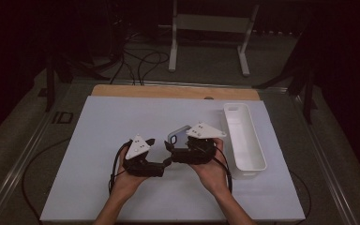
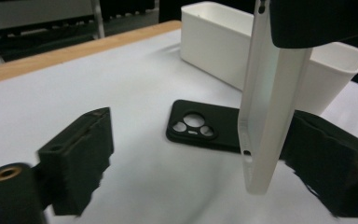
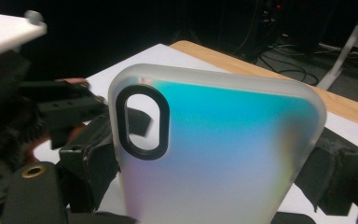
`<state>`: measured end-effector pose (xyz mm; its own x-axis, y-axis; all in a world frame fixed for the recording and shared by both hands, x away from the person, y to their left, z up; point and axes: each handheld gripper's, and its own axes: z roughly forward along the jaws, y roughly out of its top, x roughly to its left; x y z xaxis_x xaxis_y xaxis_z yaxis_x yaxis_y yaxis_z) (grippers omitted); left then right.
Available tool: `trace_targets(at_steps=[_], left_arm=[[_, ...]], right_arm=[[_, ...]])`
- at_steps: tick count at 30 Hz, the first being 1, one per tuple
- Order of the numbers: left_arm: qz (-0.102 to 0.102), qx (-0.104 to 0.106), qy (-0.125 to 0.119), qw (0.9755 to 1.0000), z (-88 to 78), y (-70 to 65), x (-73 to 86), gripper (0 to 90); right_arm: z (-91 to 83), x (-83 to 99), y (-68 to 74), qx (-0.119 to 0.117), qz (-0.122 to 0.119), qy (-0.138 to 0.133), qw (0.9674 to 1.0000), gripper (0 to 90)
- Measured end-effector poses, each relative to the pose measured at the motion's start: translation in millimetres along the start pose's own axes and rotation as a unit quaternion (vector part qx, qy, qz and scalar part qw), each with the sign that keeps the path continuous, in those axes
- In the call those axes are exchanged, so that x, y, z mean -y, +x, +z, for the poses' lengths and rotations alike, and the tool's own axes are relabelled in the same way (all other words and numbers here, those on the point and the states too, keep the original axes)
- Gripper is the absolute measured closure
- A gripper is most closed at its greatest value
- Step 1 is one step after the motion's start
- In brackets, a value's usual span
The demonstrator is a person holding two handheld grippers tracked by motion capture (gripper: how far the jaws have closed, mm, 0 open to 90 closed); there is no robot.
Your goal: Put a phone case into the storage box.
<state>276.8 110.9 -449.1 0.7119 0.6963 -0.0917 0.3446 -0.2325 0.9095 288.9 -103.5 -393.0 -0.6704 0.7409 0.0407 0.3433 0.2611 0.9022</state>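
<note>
A frosted phone case (image 3: 223,149) with an iridescent blue sheen and a black camera ring stands upright between the jaws of my right gripper (image 3: 214,168), which is shut on it. In the high view this case (image 1: 178,134) is held just above the middle of the white mat, at my right gripper (image 1: 173,143). My left gripper (image 1: 161,152) faces it from the left. Its jaws stand wide open around the case's thin edge (image 2: 265,116), the left pad (image 2: 79,154) well clear of it. A black phone case (image 2: 200,126) lies flat on the mat beyond my left gripper (image 2: 205,163).
A long white bin (image 1: 262,161) stands along the right side of the mat; its wall (image 2: 214,46) rises behind the black case. The mat (image 1: 98,140) lies on a wooden tabletop (image 1: 168,91). White stand legs (image 1: 172,47) and cables lie on the floor beyond.
</note>
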Motion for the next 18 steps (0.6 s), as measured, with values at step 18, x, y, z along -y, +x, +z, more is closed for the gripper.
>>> trace_targets(at_steps=[18], left_arm=[[-0.018, -0.096, -0.020, 0.9950, -46.8, 41.8, 43.3, 0.8]], right_arm=[[-7.0, -0.8, -14.6, 0.024, 0.006, -0.008, 0.9997, 16.5]])
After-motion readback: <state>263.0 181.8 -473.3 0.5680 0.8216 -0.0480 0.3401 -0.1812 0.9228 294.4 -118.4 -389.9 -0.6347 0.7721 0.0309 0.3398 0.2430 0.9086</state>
